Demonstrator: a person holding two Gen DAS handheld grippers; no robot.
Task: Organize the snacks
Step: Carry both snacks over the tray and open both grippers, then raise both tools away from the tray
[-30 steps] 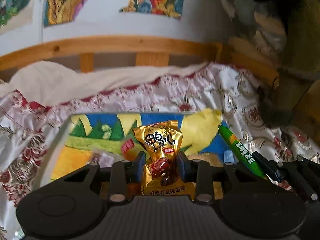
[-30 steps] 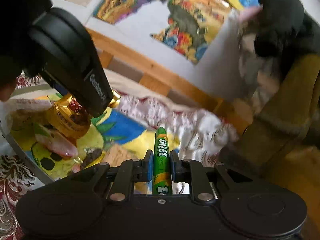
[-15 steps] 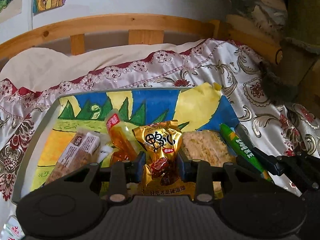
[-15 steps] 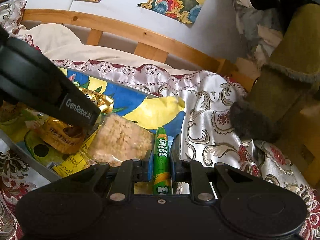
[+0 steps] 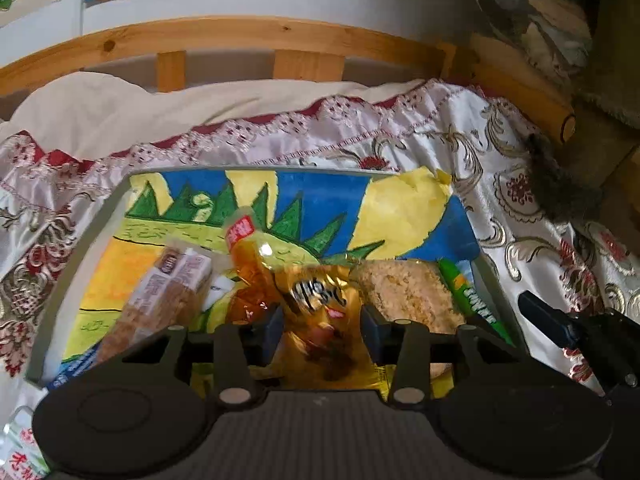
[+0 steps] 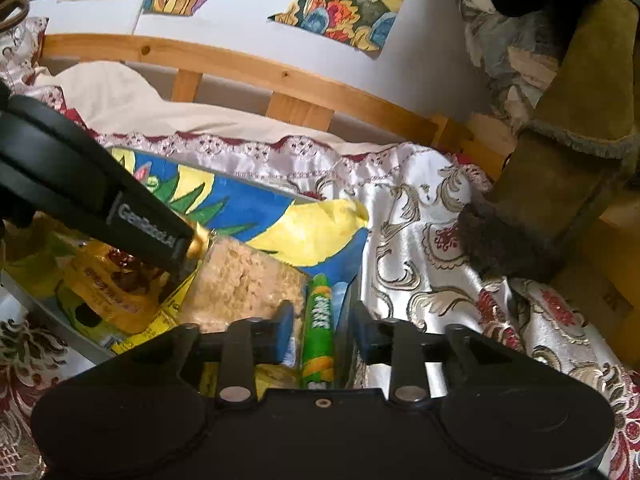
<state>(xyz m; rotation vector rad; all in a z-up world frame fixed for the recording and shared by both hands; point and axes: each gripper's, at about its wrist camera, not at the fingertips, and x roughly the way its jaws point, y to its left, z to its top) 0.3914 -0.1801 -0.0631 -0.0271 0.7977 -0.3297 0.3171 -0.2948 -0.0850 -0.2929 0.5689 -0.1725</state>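
Observation:
A grey tray (image 5: pixel 100 236) lined with a bright painted picture lies on the patterned cloth. My left gripper (image 5: pixel 322 326) is open low over the tray; the gold snack packet (image 5: pixel 324 320) lies loose between its jaws, blurred. My right gripper (image 6: pixel 320 330) is open at the tray's right end (image 6: pixel 256 182); the green snack stick (image 6: pixel 318 340) lies between its jaws, untouched by the pads, and also shows in the left wrist view (image 5: pixel 470 300). A beige crumbly cake (image 5: pixel 404 296), an orange packet (image 5: pixel 252 256) and a brown bar (image 5: pixel 164 300) lie in the tray.
A wooden bed rail (image 5: pixel 280 40) and a white wall with paintings stand behind. A white blanket (image 5: pixel 120 100) lies beyond the tray. An olive fabric piece with a dark furry end (image 6: pixel 496 240) hangs at the right. A small packet (image 5: pixel 20 452) lies off the tray at lower left.
Both grippers came down to the tray and opened. The gold packet slipped from the left jaws and tilted; the green stick now lies free in the tray between the right jaws.

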